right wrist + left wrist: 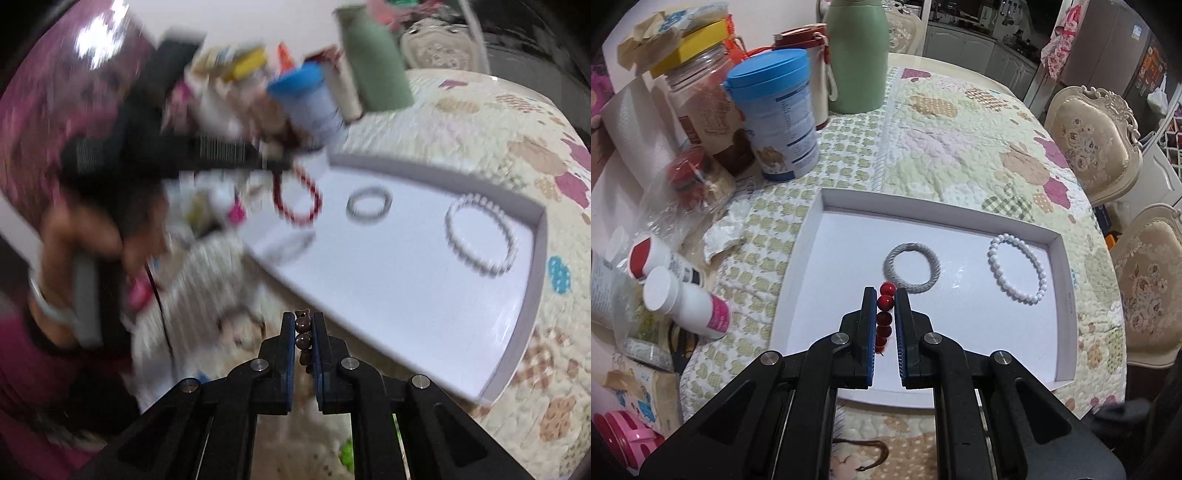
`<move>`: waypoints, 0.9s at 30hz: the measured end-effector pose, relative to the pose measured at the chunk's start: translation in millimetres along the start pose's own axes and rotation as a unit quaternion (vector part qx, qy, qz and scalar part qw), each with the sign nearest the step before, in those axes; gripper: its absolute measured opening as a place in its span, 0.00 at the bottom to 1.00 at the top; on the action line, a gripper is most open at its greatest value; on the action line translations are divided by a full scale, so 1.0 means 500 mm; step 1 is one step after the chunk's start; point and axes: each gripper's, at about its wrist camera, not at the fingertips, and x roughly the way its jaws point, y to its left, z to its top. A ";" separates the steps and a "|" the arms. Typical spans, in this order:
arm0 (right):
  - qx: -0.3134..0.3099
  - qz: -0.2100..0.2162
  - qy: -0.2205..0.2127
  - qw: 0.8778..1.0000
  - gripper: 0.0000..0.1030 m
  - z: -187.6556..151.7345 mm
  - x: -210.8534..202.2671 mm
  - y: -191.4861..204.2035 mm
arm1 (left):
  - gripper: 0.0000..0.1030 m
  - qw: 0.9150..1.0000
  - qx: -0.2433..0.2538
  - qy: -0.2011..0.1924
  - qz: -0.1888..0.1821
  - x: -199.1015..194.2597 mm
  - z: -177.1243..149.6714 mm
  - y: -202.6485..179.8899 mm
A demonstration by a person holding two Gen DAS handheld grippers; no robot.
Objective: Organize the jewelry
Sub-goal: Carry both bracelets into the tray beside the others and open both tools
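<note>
**Both grippers clamped on bead bracelets at the white tray**

Left gripper (885, 295): fingers closed on a red bead bracelet (885, 314); most of its loop is hidden between the pads, above the white tray (849, 206). At 12 o'clock lies a grey braided ring (911, 268); at 2 o'clock, a white bead bracelet (1017, 268).

Right gripper (303, 319): fingers pinched on a dark bead bracelet (303, 330), lower part hidden. This view is badly blurred; the person's hand (85, 236) at 9 o'clock is indistinct.

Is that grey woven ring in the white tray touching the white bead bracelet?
Apart. The left wrist view shows bare tray floor between the grey ring and the white bracelet.
</note>
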 end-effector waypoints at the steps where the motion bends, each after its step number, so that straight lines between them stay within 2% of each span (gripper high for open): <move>1: 0.009 -0.001 -0.014 1.000 0.08 0.020 -0.009 -0.008 | 0.08 1.000 0.001 0.001 -0.002 0.003 0.003 -0.003; 6: 0.013 -0.060 -0.037 0.997 0.08 0.105 0.018 -0.031 | 0.08 1.000 0.002 0.011 -0.004 0.038 0.017 -0.007; 9: 0.019 -0.104 -0.030 0.994 0.08 0.141 0.060 -0.068 | 0.08 1.000 -0.010 0.023 0.006 0.072 0.019 0.017; 12: 0.035 -0.125 -0.011 0.991 0.08 0.169 0.116 -0.108 | 0.08 0.999 -0.024 0.039 0.020 0.108 0.015 0.049; 17: 0.054 -0.102 0.030 0.993 0.08 0.165 0.198 -0.138 | 0.08 0.997 -0.034 0.057 0.033 0.148 0.002 0.087; 23: 0.065 -0.077 0.044 0.994 0.07 0.154 0.236 -0.140 | 0.09 0.997 -0.034 0.055 0.039 0.156 0.002 0.098; 24: 0.066 -0.073 0.043 0.994 0.08 0.153 0.233 -0.141 | 0.10 0.997 -0.033 0.055 0.040 0.155 0.002 0.097; 25: 0.066 -0.069 0.040 0.995 0.13 0.153 0.227 -0.143 | 0.13 0.997 -0.032 0.054 0.043 0.155 0.002 0.094; 26: 0.065 -0.068 0.037 0.995 0.20 0.153 0.220 -0.143 | 0.27 0.997 -0.032 0.054 0.044 0.154 0.001 0.093; 27: 0.066 -0.068 0.035 0.995 0.37 0.153 0.213 -0.142 | 0.43 0.997 -0.033 0.053 0.045 0.152 0.001 0.091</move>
